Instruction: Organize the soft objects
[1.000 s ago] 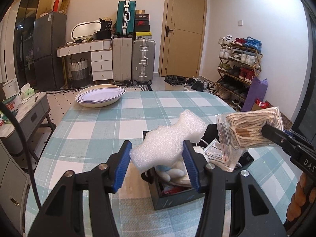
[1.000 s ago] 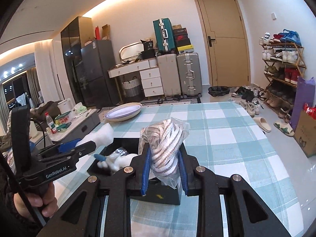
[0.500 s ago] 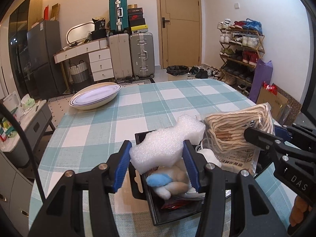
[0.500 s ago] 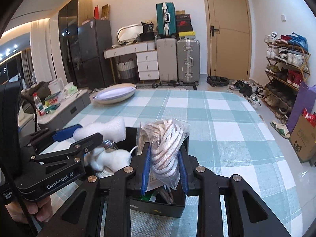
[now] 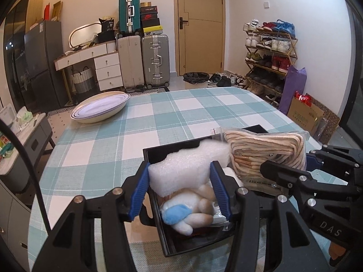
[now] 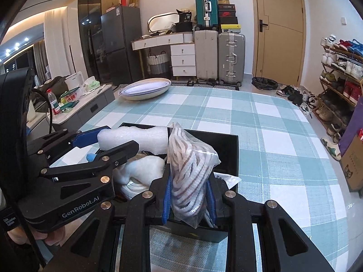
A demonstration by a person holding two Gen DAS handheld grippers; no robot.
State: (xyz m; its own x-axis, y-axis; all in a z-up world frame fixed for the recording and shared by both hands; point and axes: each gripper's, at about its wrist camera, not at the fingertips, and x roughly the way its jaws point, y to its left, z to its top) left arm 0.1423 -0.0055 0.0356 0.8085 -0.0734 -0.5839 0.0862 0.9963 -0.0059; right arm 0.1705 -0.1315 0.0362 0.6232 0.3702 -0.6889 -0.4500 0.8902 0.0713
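My left gripper [image 5: 180, 188] is shut on a white foam piece [image 5: 188, 167] and holds it low over a black box [image 5: 156, 151] on the checked table. My right gripper [image 6: 188, 195] is shut on a clear bag of striped cloth [image 6: 190, 176], also over the box [image 6: 226, 149]. A white plush toy with a blue ear [image 5: 188, 210] lies inside the box, partly under the foam. The foam [image 6: 136, 139] and the left gripper [image 6: 106, 147] also show in the right wrist view, and the bag [image 5: 265, 151] in the left wrist view.
A large oval dish [image 5: 99, 110] sits at the table's far left corner. The teal checked tablecloth [image 5: 181, 111] stretches beyond the box. A low grey cabinet [image 6: 90, 106] stands left of the table and a shoe rack [image 5: 270, 61] to the right.
Both grippers have come down toward the box with their loads. The foam and the bag now sit at the box's opening, side by side.
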